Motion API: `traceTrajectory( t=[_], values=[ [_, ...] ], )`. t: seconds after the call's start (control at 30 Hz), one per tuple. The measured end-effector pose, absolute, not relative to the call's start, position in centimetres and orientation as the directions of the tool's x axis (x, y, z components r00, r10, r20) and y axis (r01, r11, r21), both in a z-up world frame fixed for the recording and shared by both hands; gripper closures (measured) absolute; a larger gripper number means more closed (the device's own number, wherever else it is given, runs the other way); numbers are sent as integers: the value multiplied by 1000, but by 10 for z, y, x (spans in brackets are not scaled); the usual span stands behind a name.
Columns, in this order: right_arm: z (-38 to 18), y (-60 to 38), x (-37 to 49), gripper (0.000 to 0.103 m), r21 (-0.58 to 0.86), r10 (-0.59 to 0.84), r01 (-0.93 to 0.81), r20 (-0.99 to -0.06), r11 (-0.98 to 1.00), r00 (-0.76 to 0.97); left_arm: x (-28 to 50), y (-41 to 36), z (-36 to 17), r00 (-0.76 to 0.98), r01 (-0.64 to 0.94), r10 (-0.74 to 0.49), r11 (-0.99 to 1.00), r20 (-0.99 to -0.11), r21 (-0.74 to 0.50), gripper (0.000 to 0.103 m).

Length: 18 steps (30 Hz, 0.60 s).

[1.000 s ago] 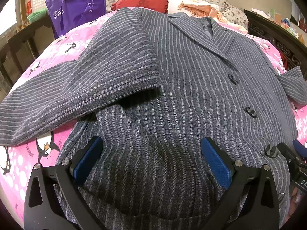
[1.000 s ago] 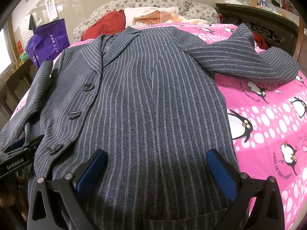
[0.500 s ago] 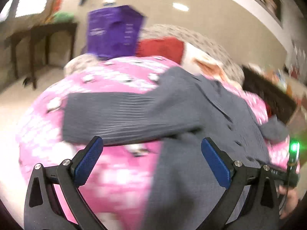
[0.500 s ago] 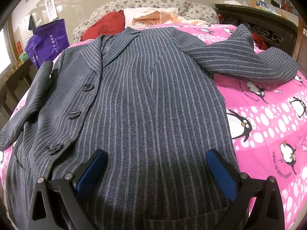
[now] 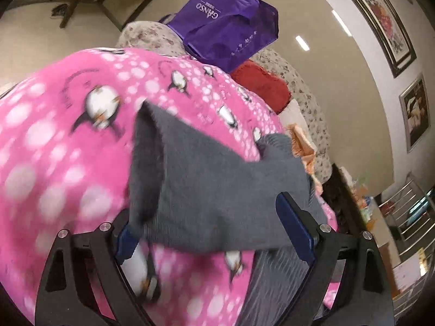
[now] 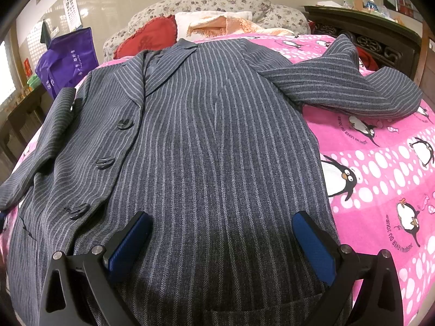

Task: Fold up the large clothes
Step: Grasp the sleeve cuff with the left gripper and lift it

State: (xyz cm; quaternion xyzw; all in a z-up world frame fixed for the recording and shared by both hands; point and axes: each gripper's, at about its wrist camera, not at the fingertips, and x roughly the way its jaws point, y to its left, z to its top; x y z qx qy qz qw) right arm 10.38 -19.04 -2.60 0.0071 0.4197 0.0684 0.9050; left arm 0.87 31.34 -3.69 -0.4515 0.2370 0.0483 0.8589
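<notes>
A grey pinstriped jacket [image 6: 212, 141] lies face up on a bed with a pink penguin blanket [image 6: 380, 168]. Its right sleeve [image 6: 348, 87] is bent across the blanket; its left sleeve [image 6: 46, 141] lies along the left edge. My right gripper [image 6: 220, 241] is open just above the jacket's lower front, holding nothing. My left gripper [image 5: 214, 231] is open at the bed's left side, with the end of the left sleeve [image 5: 206, 190] lying between its fingers. This view is tilted and blurred.
A purple bag [image 5: 231, 24] stands by the bed's head on the left. Red [image 6: 146, 40] and floral pillows [image 6: 217, 2] and an orange cloth [image 6: 228, 24] lie at the head. A dark wooden cabinet [image 6: 380, 35] stands at the right.
My left gripper swung off the jacket's front out to the left side of the bed and now points at the left sleeve's end. The right gripper has stayed still.
</notes>
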Motion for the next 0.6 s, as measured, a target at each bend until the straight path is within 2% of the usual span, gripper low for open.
traceTrajectory(
  t=[0.07, 0.13, 0.17, 0.2, 0.23, 0.33, 0.43, 0.5, 0.57, 0.6],
  values=[
    [-26, -190, 104, 0, 71, 131, -118, -758, 990, 639, 19, 327, -36, 883, -294, -157, 550, -443, -782, 12],
    [-26, -190, 103, 0, 73, 132, -118, -757, 990, 639, 20, 334, -34, 885, -297, -155, 537, -438, -790, 24],
    [-26, -191, 103, 0, 73, 132, -118, -757, 990, 640, 23, 337, -33, 875, -315, -147, 550, -461, -773, 55],
    [-26, -190, 103, 0, 74, 133, -118, -758, 990, 639, 27, 336, -35, 847, -347, -150, 571, -510, -744, 96],
    [-26, -190, 103, 0, 73, 132, -118, -758, 990, 639, 29, 334, -38, 814, -386, -146, 587, -562, -712, 101],
    [-26, -191, 103, 0, 74, 133, -118, -758, 990, 639, 24, 331, -28, 796, -402, -105, 644, -596, -650, 101],
    [-25, -191, 102, 0, 77, 136, -119, -756, 990, 640, 2, 362, 19, 853, -418, 35, 644, -521, -641, 101],
    [-25, -192, 102, 0, 82, 141, -120, -754, 989, 642, -19, 386, 49, 856, -483, 190, 627, -481, -612, 101],
    [-24, -193, 101, 0, 84, 142, -120, -754, 989, 641, -27, 399, 66, 840, -526, 265, 613, -473, -590, 101],
    [-24, -193, 101, 0, 83, 141, -121, -755, 989, 640, -25, 399, 70, 839, -525, 264, 619, -475, -583, 101]
  ],
)
